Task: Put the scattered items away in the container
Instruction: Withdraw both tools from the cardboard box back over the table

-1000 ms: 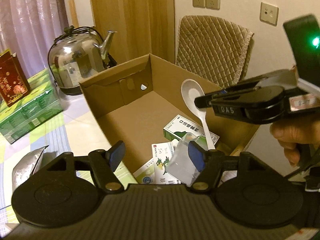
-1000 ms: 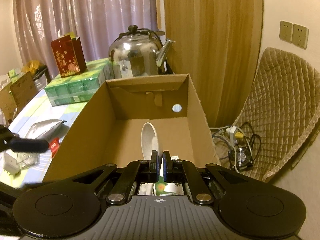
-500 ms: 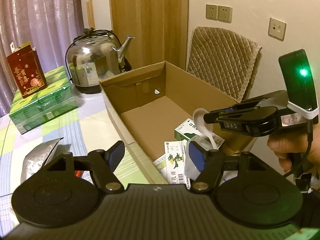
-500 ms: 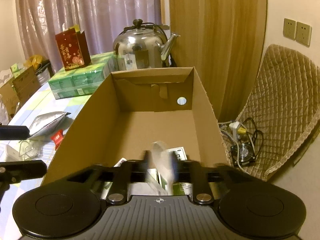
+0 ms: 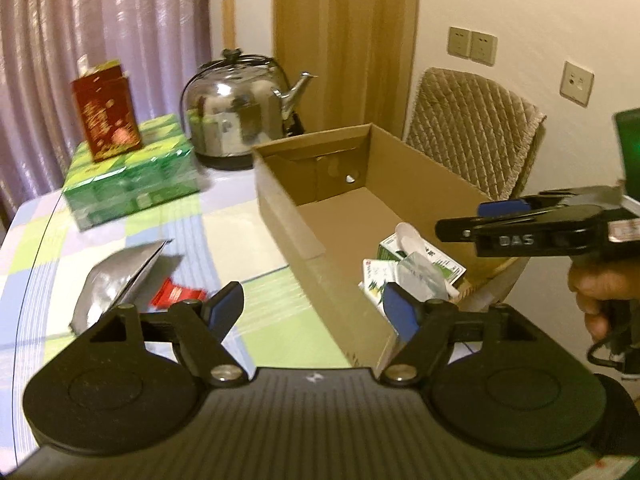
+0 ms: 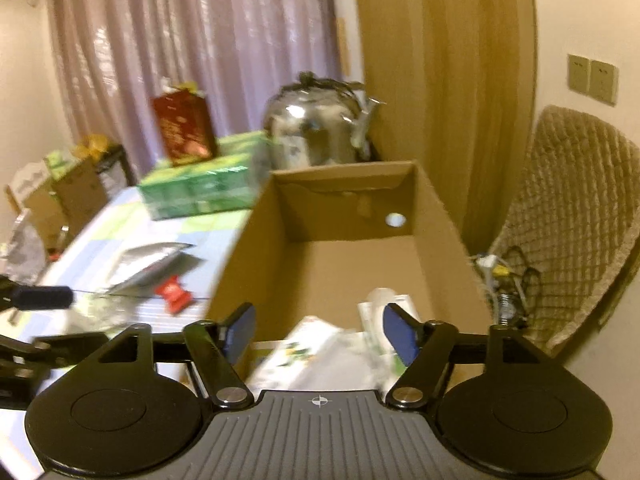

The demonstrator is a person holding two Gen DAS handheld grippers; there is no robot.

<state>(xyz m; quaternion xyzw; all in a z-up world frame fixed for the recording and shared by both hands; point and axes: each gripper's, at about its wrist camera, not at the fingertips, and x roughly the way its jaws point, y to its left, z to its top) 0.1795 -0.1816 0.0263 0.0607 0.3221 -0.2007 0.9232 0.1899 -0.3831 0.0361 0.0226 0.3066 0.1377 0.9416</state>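
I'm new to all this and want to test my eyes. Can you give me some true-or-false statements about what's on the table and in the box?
1. The spoon lies inside the box. True.
2. The right gripper is clamped on the spoon. False: its jaws have just been opening and nothing is between them.
3. A red packet lies on the table. True.
4. The kettle stands inside the box. False: it stands behind it.
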